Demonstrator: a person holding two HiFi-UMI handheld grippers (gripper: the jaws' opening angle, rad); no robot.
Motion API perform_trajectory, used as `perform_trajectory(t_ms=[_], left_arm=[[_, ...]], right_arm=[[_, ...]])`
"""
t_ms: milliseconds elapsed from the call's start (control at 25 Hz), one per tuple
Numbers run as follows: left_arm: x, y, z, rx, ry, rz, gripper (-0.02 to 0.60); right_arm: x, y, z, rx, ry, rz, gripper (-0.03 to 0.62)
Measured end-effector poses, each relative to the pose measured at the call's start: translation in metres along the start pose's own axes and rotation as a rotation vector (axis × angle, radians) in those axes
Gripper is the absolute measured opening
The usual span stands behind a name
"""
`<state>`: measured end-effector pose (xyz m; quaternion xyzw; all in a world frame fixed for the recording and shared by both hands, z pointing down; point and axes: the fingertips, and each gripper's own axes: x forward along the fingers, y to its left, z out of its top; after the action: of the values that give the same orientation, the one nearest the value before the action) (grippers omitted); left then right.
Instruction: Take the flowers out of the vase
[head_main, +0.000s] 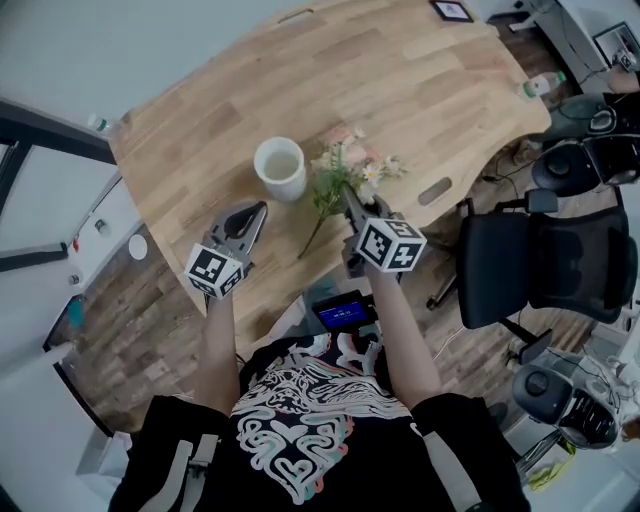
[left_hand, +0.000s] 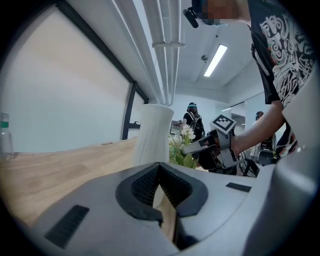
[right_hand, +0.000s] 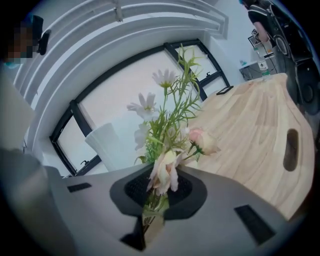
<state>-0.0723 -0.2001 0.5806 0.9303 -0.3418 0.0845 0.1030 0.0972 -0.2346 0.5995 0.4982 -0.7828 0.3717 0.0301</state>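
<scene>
The flowers (head_main: 349, 170) are already clear of the vase (head_main: 280, 168), and my right tongs (head_main: 350, 200) are pinching the bunch across its stems, just below the blossoms. In the right gripper view the pads press on the green stalks, with the pink and white heads fanning out beyond the tips. What matters for the next move is how the bunch lies. Its long axis runs on a diagonal over the worktop (head_main: 420, 90), with the blossoms pointing away from me and the bare stem end trailing back toward the near edge, to the left of my right hand. The vase stands upright just beside the blossoms on their left, apart from them, so I judge that the set-down should go to the right of it, with the stems laid flat along that same diagonal. I cannot tell whether the stem end touches the wood yet. My left tongs (head_main: 257, 211) are pressed together with nothing between them. They point at the vase from its near side and sit closer to it than the right pair does.
</scene>
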Motion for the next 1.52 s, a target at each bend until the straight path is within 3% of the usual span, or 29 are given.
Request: perform_trajectory(t_ms=[320,480,560,720,1520], left_arm=[[0.008,-0.003,-0.002,-0.026,-0.002,-0.009,0.003],[0.011,-0.006,-0.004,-0.034,0.004,-0.017,0.003],[0.011,-0.008,-0.003,-0.035,0.006,-0.018,0.003],[0.013,-0.009,-0.004,-0.036,0.009,-0.012,0.003],[0.005,-0.035,0.007,-0.015,-0.012,0.006,0.003]], right_arm=[[0.013,0.0,-0.018,-0.137,0.093,-0.047,0.035],[0.017,0.003,-0.019,-0.132,0.095,-0.048,0.037],[0.017,0.005,-0.019,-0.114,0.101,-0.033,0.12],[0.018,0.006,-0.019,-0.144,0.111,-0.03,0.12],[-0.026,0.023,0.003,-0.304,-0.025,-0.07,0.121]])
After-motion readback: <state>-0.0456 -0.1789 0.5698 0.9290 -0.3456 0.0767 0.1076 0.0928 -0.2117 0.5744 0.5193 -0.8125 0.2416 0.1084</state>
